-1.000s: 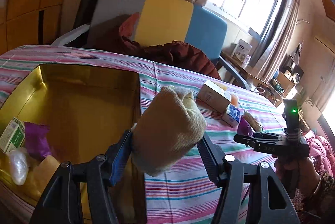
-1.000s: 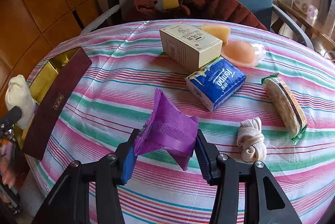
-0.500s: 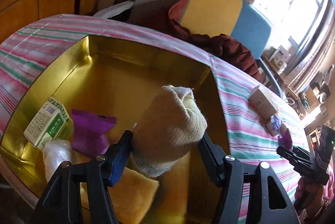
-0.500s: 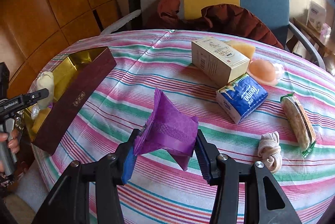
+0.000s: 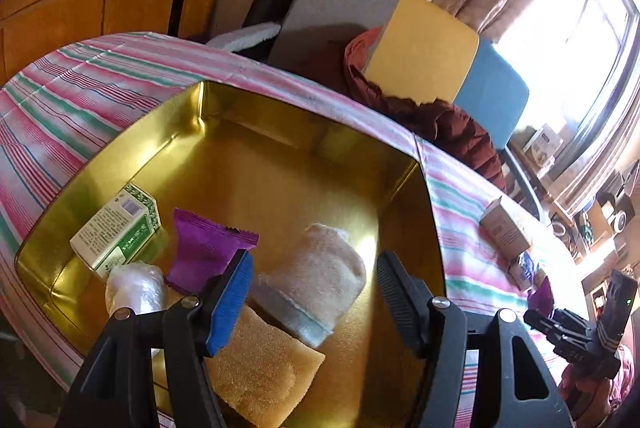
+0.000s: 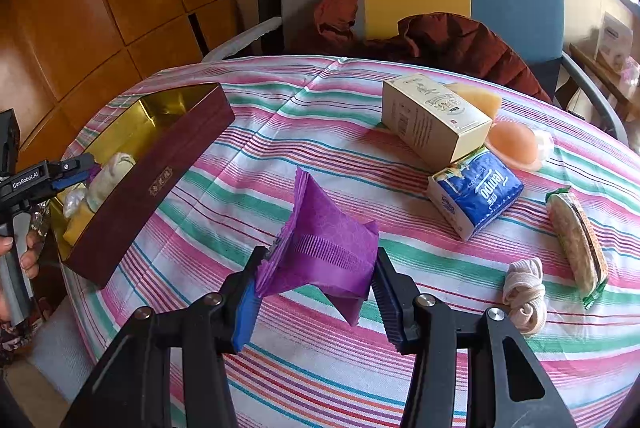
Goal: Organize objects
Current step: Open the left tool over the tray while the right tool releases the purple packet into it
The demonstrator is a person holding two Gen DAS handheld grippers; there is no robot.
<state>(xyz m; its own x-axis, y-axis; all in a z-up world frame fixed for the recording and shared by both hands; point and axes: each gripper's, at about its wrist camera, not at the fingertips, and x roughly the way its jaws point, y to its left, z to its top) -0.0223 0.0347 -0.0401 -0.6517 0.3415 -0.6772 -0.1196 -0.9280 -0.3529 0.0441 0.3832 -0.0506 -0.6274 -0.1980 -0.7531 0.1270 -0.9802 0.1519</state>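
Left gripper (image 5: 312, 292) has let go: the beige sock roll (image 5: 316, 284), clamped between the pads half a second back, now lies on the floor of the gold-lined box (image 5: 192, 115), leaning on the yellow sponge (image 5: 260, 376). Jaws stand apart, clear gap on the right side, nothing pressed. That item is done.

Also in the box, just beyond the fingers: a purple sachet (image 5: 204, 252), a clear-wrapped lump (image 5: 136, 288), a green-and-white carton (image 5: 120, 228). The far half of the box is bare, so there's room for more.

Right gripper (image 6: 316, 288) is clenched on a second purple sachet (image 6: 324, 248), held above the striped tablecloth (image 6: 280, 131), well apart from the box. Same grip as a second ago. It looks next in line for the box.

Left on the table, near to far: a small sock bundle (image 6: 524, 292), wrapped wafer (image 6: 576, 240), blue tissue pack (image 6: 476, 191), orange jelly cup (image 6: 516, 143), cream carton (image 6: 432, 115), and a yellow piece (image 6: 480, 97) behind it. I'd say roughly halfway.
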